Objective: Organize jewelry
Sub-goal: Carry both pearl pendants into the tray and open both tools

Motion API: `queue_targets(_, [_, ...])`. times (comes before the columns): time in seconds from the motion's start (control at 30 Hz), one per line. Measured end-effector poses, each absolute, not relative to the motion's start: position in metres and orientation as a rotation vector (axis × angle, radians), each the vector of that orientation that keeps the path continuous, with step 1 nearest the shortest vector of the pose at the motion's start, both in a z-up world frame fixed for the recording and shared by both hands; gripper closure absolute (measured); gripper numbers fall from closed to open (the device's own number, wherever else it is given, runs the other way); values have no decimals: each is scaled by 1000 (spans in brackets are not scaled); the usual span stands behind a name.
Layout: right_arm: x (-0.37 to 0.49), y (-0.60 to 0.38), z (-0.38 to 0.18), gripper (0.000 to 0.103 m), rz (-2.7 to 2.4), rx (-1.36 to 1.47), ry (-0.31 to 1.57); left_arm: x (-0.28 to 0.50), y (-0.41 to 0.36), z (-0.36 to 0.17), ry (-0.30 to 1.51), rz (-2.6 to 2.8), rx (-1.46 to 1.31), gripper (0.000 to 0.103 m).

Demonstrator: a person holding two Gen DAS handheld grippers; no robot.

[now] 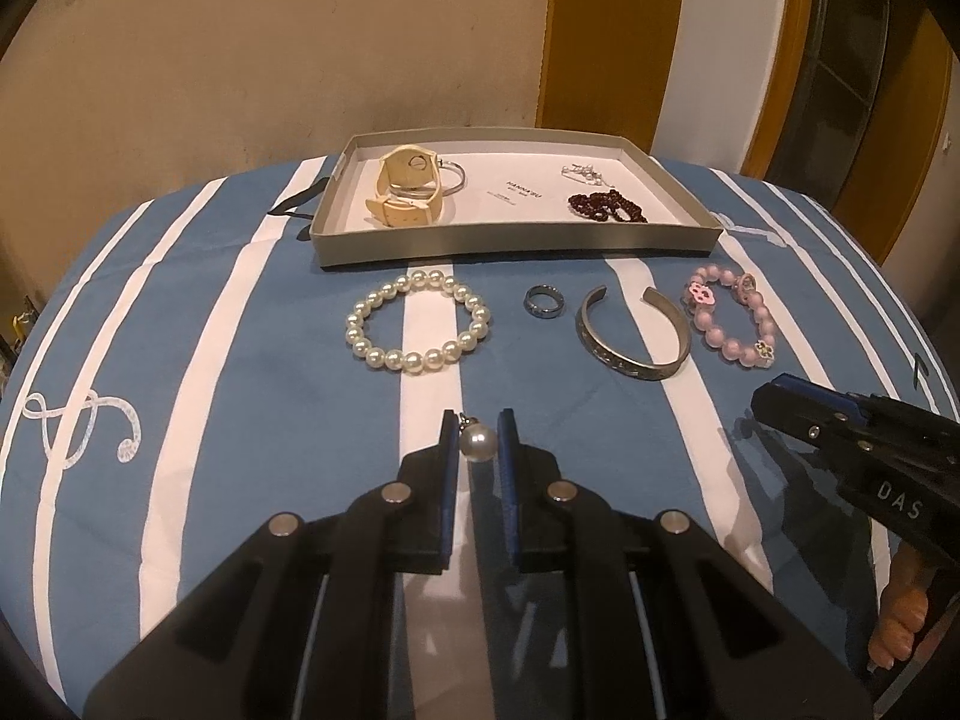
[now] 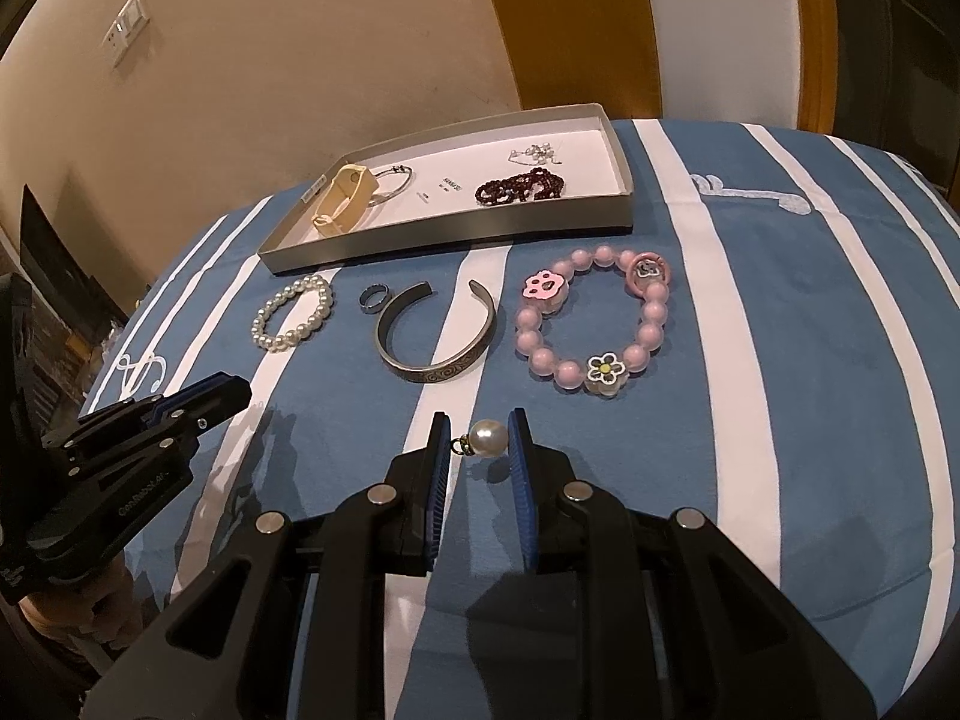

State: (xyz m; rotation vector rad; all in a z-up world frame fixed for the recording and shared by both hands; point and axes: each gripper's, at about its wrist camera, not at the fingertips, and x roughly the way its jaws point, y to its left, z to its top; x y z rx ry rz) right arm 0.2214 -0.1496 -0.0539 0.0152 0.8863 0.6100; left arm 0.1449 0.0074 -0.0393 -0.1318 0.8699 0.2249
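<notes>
Left wrist view: blue-and-white striped cloth [image 1: 240, 396] under everything. Far: grey tray [image 1: 516, 240] with cream watch [image 1: 405, 186], thin bangle [image 1: 450, 177], dark red beads [image 1: 606, 207]. Near the tray, left to right: pearl bracelet [image 1: 418, 320], dark ring [image 1: 544, 302], engraved metal cuff [image 1: 633, 333], pink bead bracelet [image 1: 733, 322]. Left gripper [image 1: 479, 441] clamped on pearl earring [image 1: 478, 443]. Right wrist view: right gripper [image 2: 480, 443] clamped on second pearl earring [image 2: 487, 439], nearest the camera.

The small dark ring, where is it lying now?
The small dark ring lies flat on the striped cloth, between the pearl bracelet and the metal cuff, in front of the tray.
</notes>
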Motion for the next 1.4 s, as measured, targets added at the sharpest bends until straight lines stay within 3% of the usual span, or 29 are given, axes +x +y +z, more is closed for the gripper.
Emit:
queue_targets(0.53, [302,-117,10,83,605,104,802,182,52,2,835,264,-178,90])
queue_targets(0.93, [379,-54,-21,82,637,113,938,259,77,21,819,249,-164,90])
queue_targets(1.07, [380,-53,-25,69,636,90,932,276,74,17,830,238,-155,90])
queue_targets(1.4, [384,-83,-29,66,590,108,912,309,63,-6,877,218,-143,90])
